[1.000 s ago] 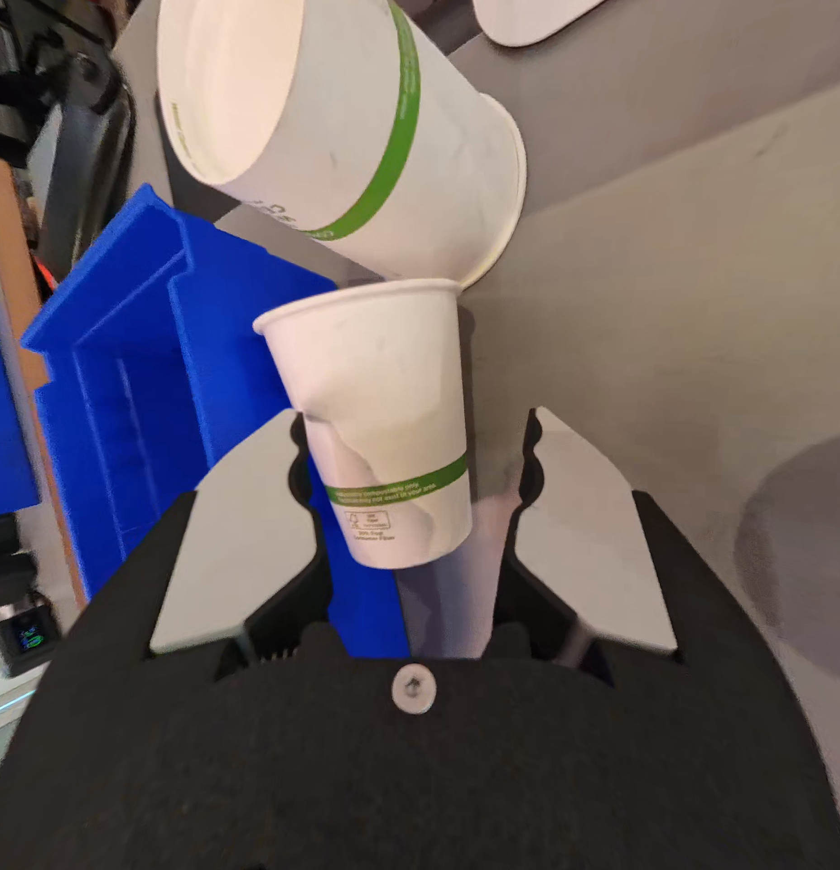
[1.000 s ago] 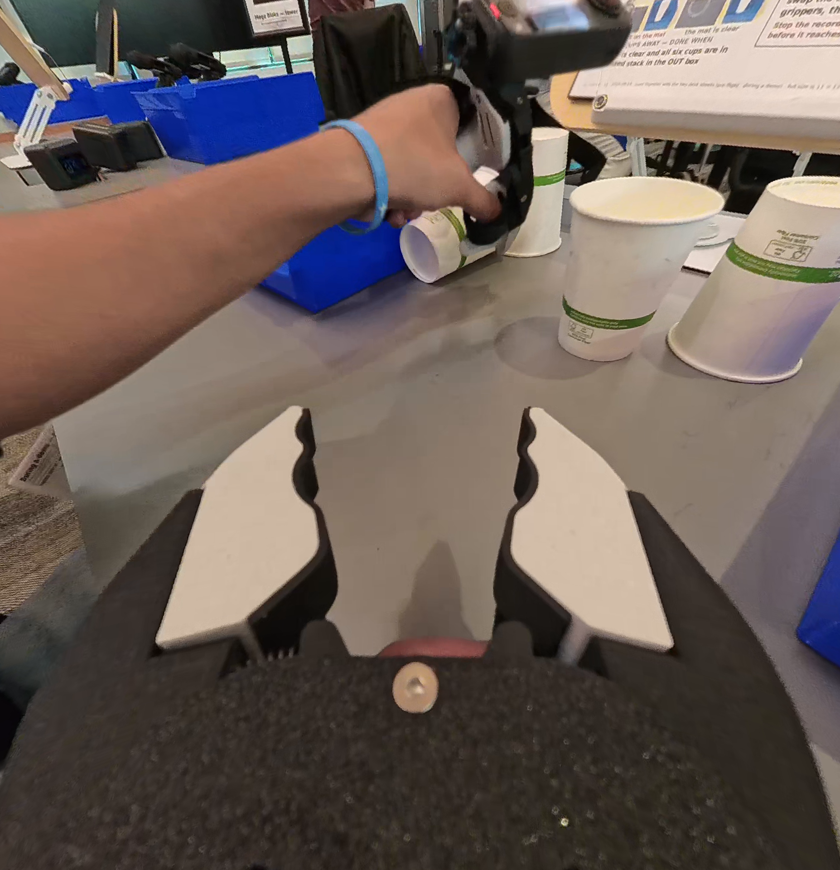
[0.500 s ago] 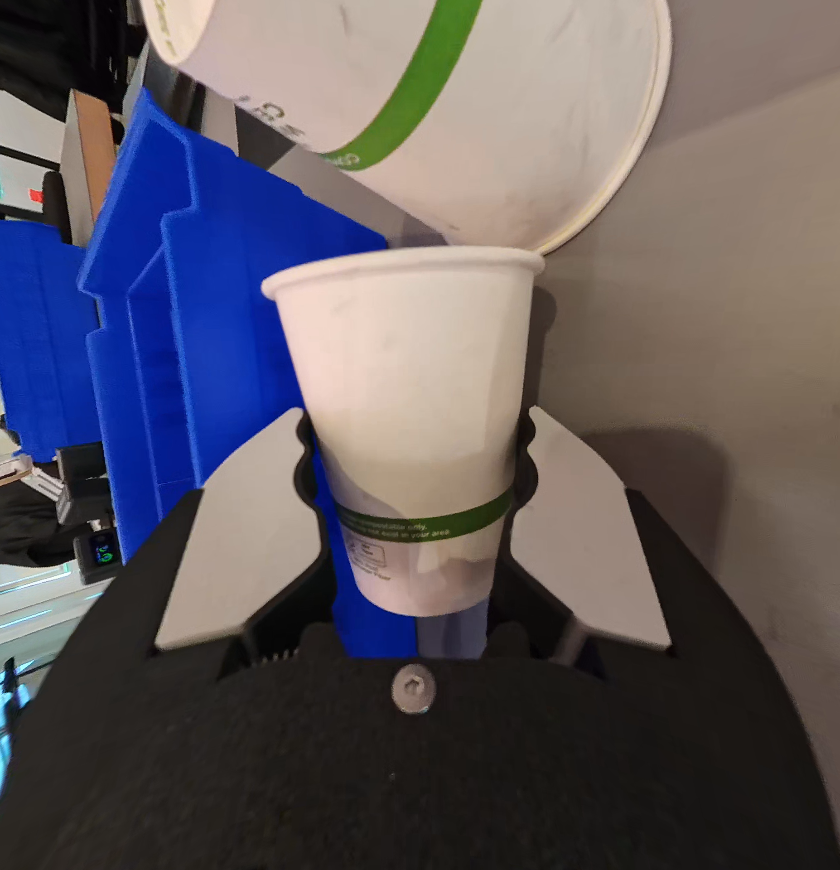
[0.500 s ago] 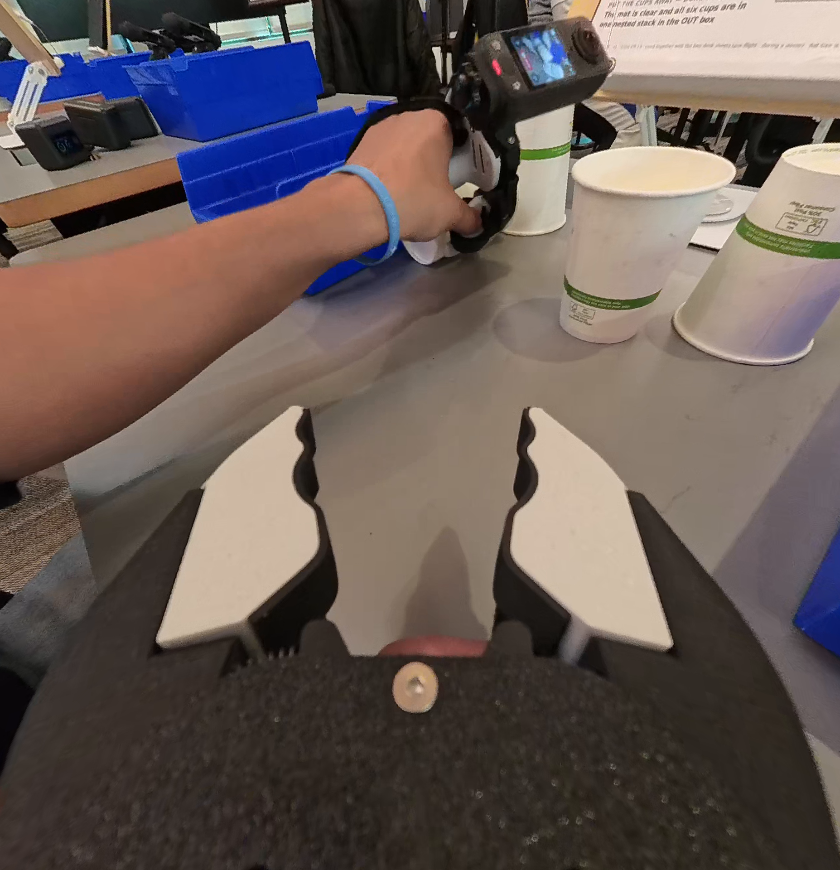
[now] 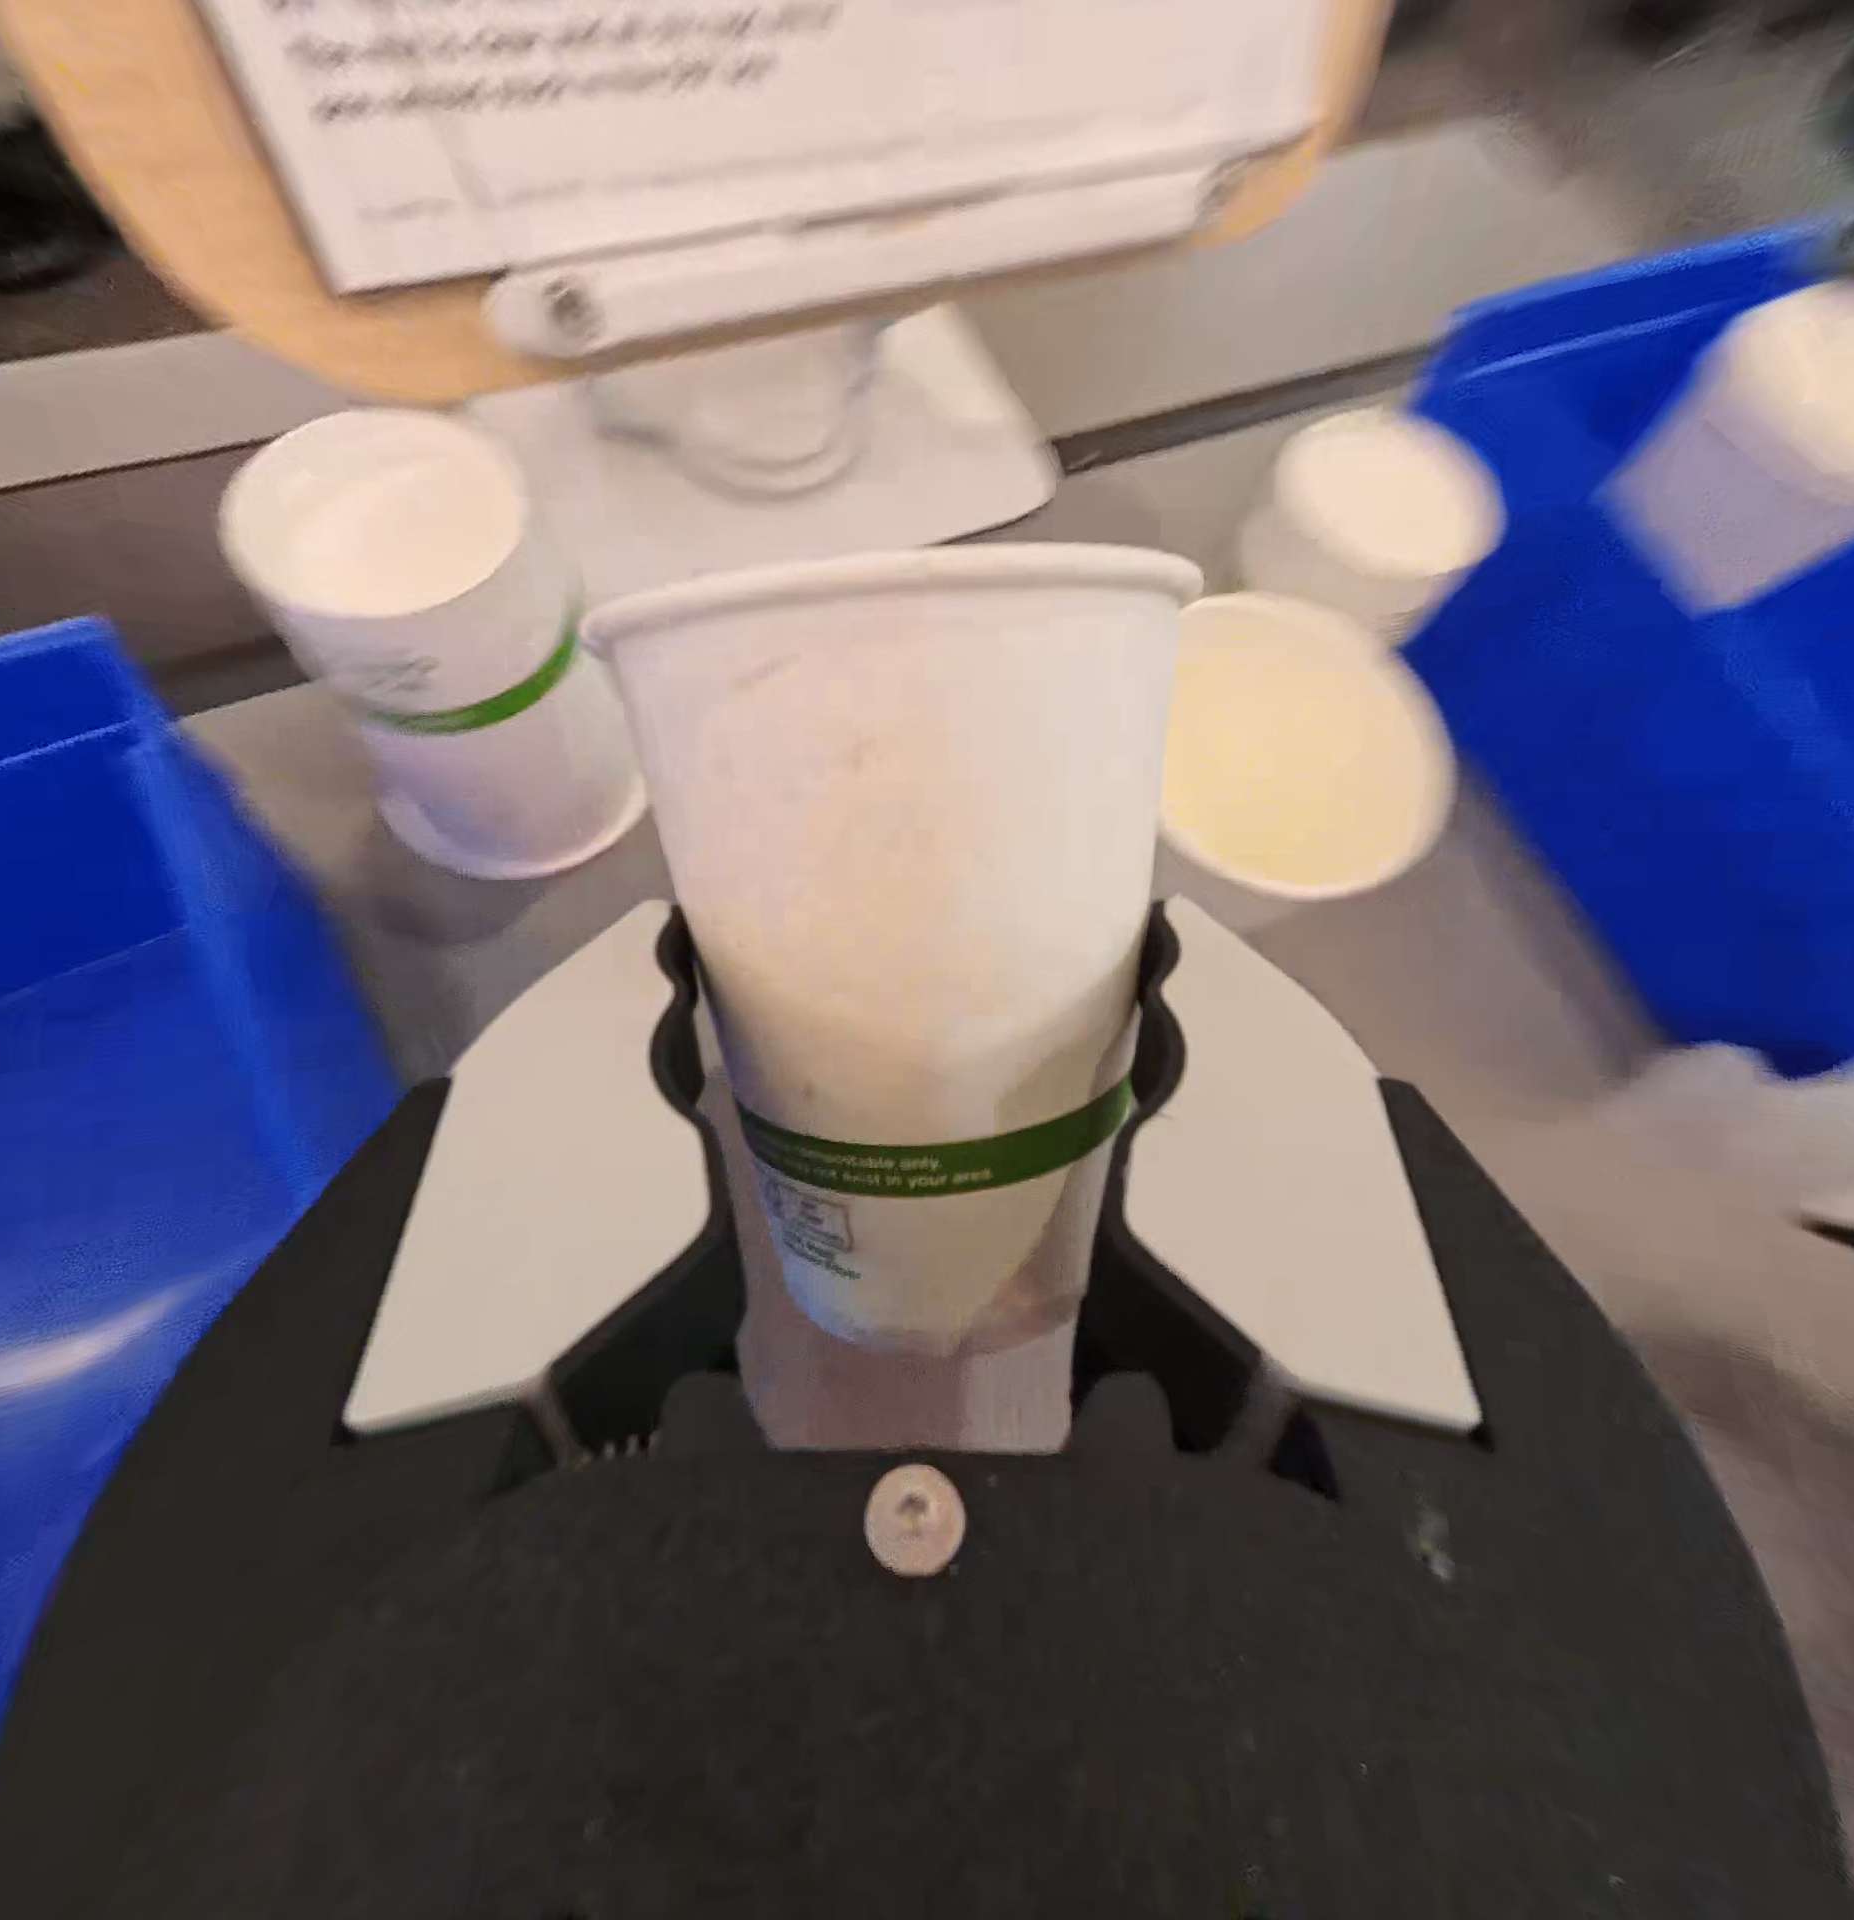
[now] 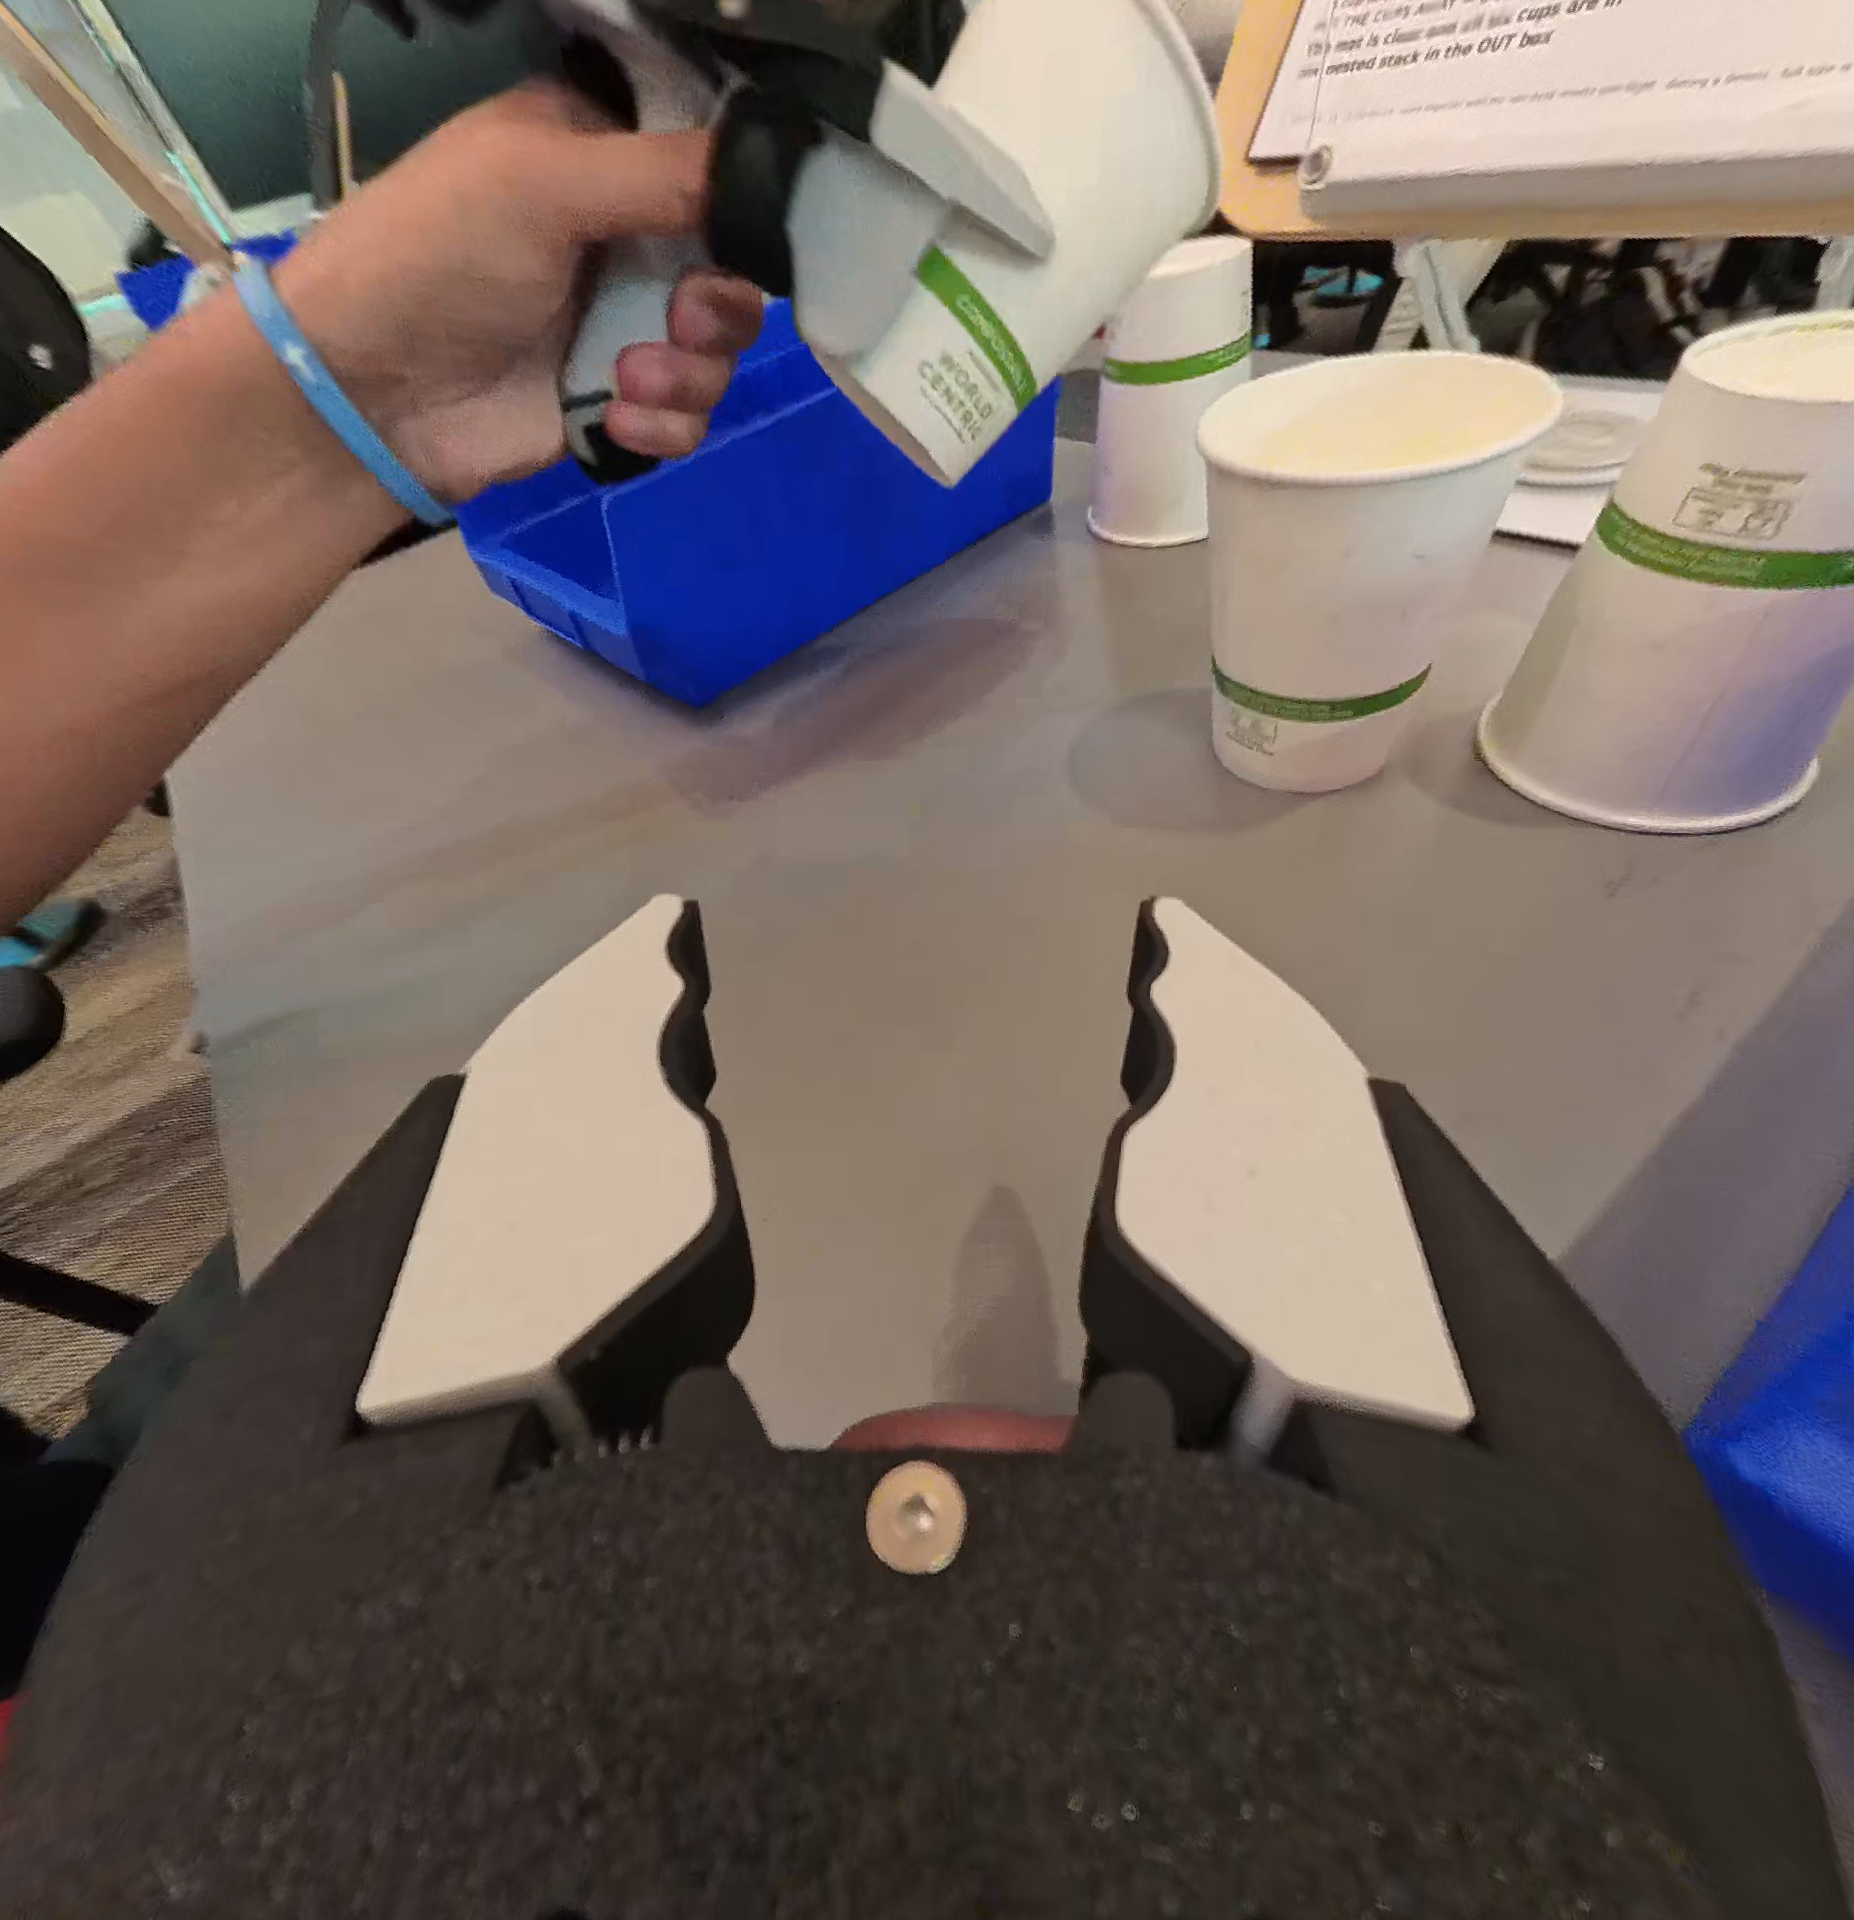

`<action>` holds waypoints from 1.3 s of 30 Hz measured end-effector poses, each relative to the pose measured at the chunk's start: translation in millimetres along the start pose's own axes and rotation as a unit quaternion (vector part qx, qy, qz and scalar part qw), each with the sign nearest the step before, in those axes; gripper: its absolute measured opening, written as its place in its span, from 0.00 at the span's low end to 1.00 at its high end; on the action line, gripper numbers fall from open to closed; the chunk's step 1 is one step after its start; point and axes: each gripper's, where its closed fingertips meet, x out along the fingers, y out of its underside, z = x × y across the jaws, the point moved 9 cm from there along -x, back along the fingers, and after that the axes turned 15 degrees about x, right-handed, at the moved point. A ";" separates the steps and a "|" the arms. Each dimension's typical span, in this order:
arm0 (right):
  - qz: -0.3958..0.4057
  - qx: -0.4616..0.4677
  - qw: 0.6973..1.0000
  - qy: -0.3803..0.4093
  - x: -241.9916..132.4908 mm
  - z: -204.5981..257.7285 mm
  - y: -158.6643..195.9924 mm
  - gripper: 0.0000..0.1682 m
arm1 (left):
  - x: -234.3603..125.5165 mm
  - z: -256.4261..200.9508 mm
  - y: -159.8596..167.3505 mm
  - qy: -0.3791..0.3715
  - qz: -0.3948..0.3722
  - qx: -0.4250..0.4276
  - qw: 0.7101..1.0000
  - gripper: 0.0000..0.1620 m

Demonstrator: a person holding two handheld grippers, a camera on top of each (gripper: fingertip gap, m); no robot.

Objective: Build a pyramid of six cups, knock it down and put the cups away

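Observation:
My left gripper [image 5: 918,925] is shut on a white paper cup [image 5: 902,883] with a green band, gripped near its base. The right wrist view shows that same gripper and cup [image 6: 1016,197] lifted off the table and tilted, above the blue bin [image 6: 798,551]. Three more white cups stand on the grey table [image 6: 902,831]: one upright [image 6: 1338,561], one upside down at the right [image 6: 1712,592], one upside down farther back [image 6: 1162,395]. My right gripper [image 6: 918,925] is open and empty, low over the table near its front.
A person's hand and forearm with a blue wristband [image 6: 331,384] reach in from the left. A sign board on a white stand [image 5: 746,156] is at the back. A second blue bin [image 5: 1681,623] holding a cup stands at the right, its corner [image 6: 1806,1434] near my right gripper.
My left gripper closed on the lying cup beside the blue bin, lifted it off the table and swung it to face the board. My right gripper stayed open and barely moved.

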 end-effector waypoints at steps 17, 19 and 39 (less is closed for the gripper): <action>0.291 -0.261 0.903 -0.180 50.3 28.9 -237.7 0.32 | 1.6 -72.1 -11.5 0.356 -0.327 0.072 0.872 0.50; 0.365 -0.254 0.876 -0.184 65.5 29.7 -235.5 0.32 | 1.1 -74.5 -13.3 0.358 -0.328 0.079 0.870 0.50; 0.295 -0.320 0.890 0.136 -60.8 -37.2 -320.5 0.00 | -42.2 -111.7 81.9 0.273 -0.216 0.103 0.932 0.64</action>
